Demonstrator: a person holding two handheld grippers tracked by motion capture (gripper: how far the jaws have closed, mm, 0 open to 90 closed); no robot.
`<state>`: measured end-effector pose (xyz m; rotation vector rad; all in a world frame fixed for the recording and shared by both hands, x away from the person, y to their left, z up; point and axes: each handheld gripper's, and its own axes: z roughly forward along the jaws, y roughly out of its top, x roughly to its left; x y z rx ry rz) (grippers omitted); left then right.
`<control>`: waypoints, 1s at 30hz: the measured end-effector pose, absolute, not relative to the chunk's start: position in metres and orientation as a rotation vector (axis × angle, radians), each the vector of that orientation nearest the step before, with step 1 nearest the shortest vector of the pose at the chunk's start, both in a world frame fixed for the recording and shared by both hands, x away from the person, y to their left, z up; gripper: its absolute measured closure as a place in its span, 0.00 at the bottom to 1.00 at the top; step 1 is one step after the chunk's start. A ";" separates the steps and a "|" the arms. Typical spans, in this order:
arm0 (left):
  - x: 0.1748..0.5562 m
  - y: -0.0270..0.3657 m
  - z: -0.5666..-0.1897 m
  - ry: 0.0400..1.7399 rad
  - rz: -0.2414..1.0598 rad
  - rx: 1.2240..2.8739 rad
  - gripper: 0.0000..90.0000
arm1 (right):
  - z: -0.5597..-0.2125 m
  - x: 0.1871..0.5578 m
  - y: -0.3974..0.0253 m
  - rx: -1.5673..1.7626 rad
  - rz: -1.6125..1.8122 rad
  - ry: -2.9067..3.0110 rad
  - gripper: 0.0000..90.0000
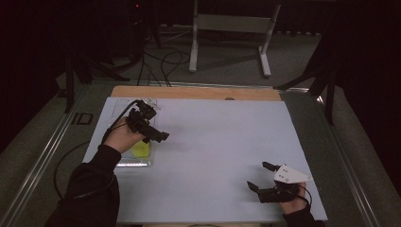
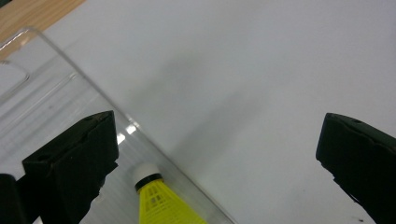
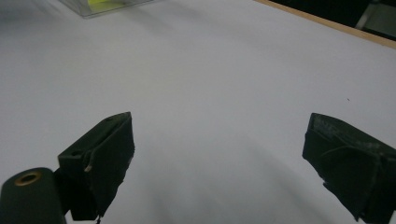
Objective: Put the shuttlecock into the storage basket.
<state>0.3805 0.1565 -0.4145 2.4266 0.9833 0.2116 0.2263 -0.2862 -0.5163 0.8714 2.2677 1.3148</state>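
Both tools wide; left tool (image 2: 215, 154) over clear tray (image 2: 70, 93), yellow shuttlecock (image 2: 161, 200) cut off.

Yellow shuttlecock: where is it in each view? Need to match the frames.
High view: shuttlecock at left, in the clear tray, just below the left claw.
Left gripper view: bottom centre, white cork tip up.
Right gripper view: a yellow sliver in the tray at the top left edge.
Shared landmark: the clear tray.

The clear tray (image 1: 124, 160) at the left edge of the white sheet (image 1: 217, 142) is the 1 obstacle; its thin wall rises around a yellow shuttlecock (image 2: 161, 200). Right of the tray, the sheet lies bare and open.
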 end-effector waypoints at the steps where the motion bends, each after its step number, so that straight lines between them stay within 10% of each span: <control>1: 0.379 0.153 -0.414 0.963 0.215 2.436 0.00 | -0.516 0.226 -0.286 0.873 1.315 2.269 0.10; 30: 0.354 0.096 -0.417 0.621 0.075 2.459 0.00 | -0.516 0.226 -0.286 0.866 1.313 2.271 0.10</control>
